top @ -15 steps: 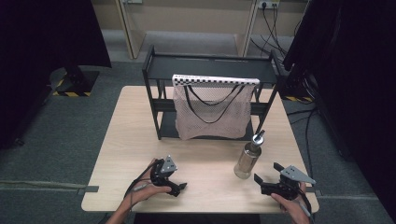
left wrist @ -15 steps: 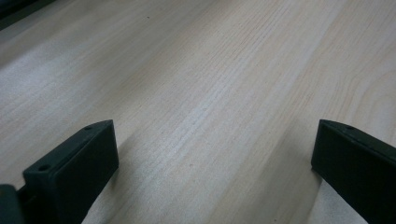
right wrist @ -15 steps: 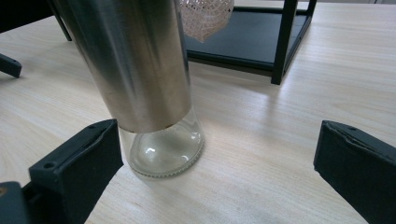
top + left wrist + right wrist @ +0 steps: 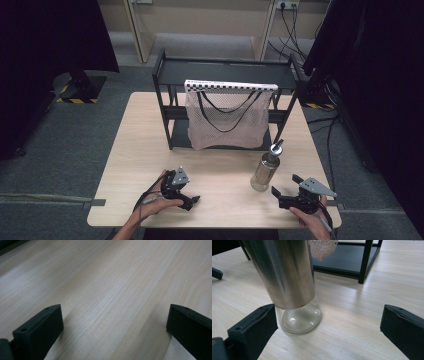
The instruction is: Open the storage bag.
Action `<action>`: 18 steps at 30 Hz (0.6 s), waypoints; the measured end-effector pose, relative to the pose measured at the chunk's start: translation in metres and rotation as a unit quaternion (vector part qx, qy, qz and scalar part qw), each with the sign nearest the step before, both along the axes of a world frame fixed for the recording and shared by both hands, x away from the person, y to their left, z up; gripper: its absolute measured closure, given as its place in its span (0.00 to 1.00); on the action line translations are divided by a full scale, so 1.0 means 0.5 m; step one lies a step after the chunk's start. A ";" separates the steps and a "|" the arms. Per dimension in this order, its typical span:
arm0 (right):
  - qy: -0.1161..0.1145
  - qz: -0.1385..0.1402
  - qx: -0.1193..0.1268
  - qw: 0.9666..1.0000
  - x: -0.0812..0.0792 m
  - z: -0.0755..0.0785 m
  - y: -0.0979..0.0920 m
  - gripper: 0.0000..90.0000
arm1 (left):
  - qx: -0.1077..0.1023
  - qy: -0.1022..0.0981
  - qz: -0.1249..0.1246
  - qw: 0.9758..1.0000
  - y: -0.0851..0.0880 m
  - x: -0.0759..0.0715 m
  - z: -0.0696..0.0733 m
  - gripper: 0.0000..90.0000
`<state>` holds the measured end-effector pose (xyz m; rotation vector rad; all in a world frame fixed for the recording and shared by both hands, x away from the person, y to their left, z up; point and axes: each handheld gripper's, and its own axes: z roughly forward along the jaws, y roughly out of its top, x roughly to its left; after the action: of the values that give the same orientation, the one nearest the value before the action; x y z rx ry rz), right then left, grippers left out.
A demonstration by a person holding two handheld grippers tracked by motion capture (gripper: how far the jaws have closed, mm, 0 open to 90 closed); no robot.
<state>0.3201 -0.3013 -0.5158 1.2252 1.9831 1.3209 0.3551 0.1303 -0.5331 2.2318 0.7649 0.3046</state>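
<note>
Oil dispenser bottle [image 4: 265, 169], steel sleeve over a clear glass base, metal pour spout on top, stands upright on the light wood table [image 4: 135, 150], just in front of the black rack's [image 4: 165, 95] right front leg, near the table's right front part. In the right gripper view the bottle [image 4: 287, 277] sits close ahead, left of centre, nearer the left jaw than the right; glass base on the tabletop, not touched by either jaw.

Right gripper [image 4: 286, 188] just right of the bottle, near it but apart, held low over the table's front edge, jaws spread wide, nothing between them; the grey plate sits on top.

Left gripper [image 4: 192, 201] well to the left of the bottle, at the table's front edge, held in the person's left hand [image 4: 155, 202]; jaws wide apart, bare wood between them in the left gripper view.

Behind the bottle, a beige mesh bag [image 4: 226, 122] with black handles hangs from the rack's top shelf, under a checkered strip [image 4: 230, 85]. Bag's lower edge reaches down near the rack's bottom shelf.
</note>
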 end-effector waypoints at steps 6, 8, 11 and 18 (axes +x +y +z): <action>-0.003 -0.001 0.002 1.000 0.000 0.002 -0.001 0.01 | -0.002 -0.013 -0.013 1.000 0.007 0.005 0.004 0.03; -0.003 -0.001 0.003 1.000 0.000 0.001 -0.001 0.01 | -0.007 -0.016 -0.015 1.000 0.007 0.006 0.012 0.03; -0.001 -0.001 0.002 1.000 0.002 0.000 0.001 0.01 | -0.012 -0.025 -0.022 0.999 0.003 0.007 0.027 0.03; 0.000 0.000 0.002 1.000 0.001 -0.001 0.002 0.01 | -0.028 -0.060 -0.040 0.997 -0.021 0.012 0.087 0.03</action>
<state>0.3207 -0.3001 -0.5165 1.2274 1.9816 1.3261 0.3614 0.1200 -0.4897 2.1645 0.6125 0.3702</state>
